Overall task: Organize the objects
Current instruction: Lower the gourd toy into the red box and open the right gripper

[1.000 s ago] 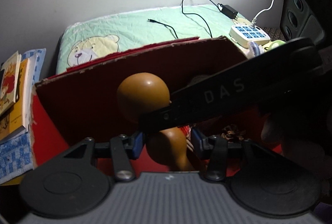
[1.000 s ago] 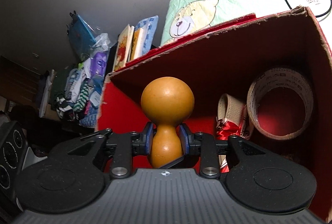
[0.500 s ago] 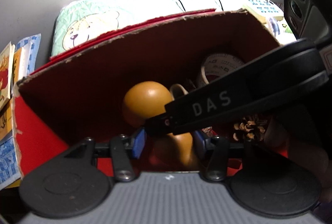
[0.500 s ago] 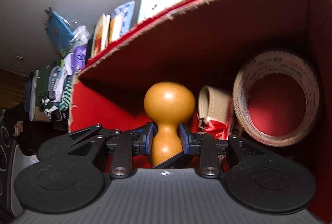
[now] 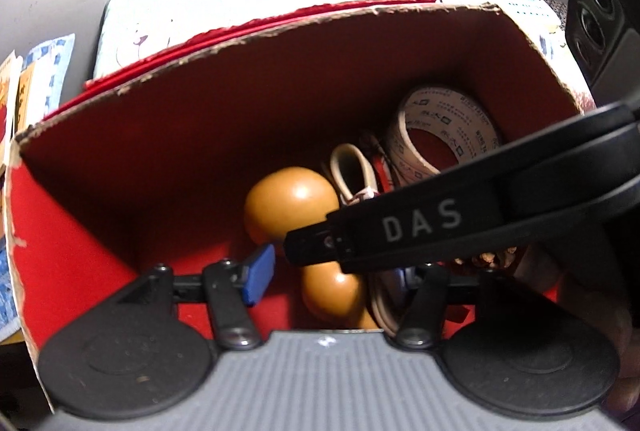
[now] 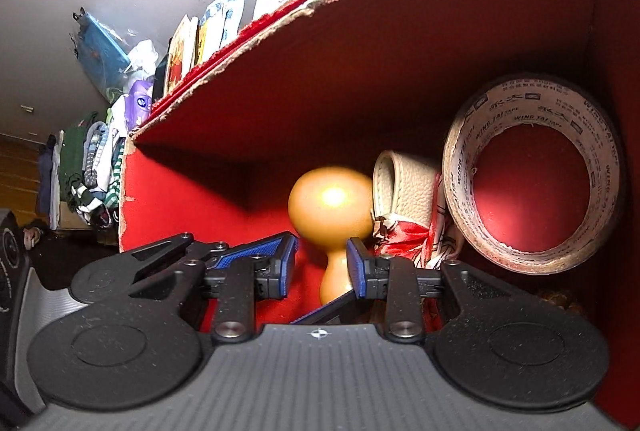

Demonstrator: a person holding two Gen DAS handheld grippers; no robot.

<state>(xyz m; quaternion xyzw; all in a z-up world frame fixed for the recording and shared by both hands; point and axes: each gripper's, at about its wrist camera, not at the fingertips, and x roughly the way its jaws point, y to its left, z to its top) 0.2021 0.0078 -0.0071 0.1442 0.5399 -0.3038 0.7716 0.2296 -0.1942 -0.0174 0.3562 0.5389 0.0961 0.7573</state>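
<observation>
Both fisheye views are overexposed at the top, where detail behind the red cardboard box is washed out. Its interior is deeply shadowed. A glare spot is seen on the glossy orange gourd-shaped wooden piece; edges are bent.

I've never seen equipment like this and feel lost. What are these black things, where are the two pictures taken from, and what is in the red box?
A person holds two hand-held grippers, each with a camera looking along its two fingers. One picture is from the left gripper, the other from the right gripper. Both reach into a red cardboard box. Inside are an orange gourd, a tape roll and a cream leather piece. Both pairs of jaws flank the gourd but look open, so nothing seems held.
</observation>
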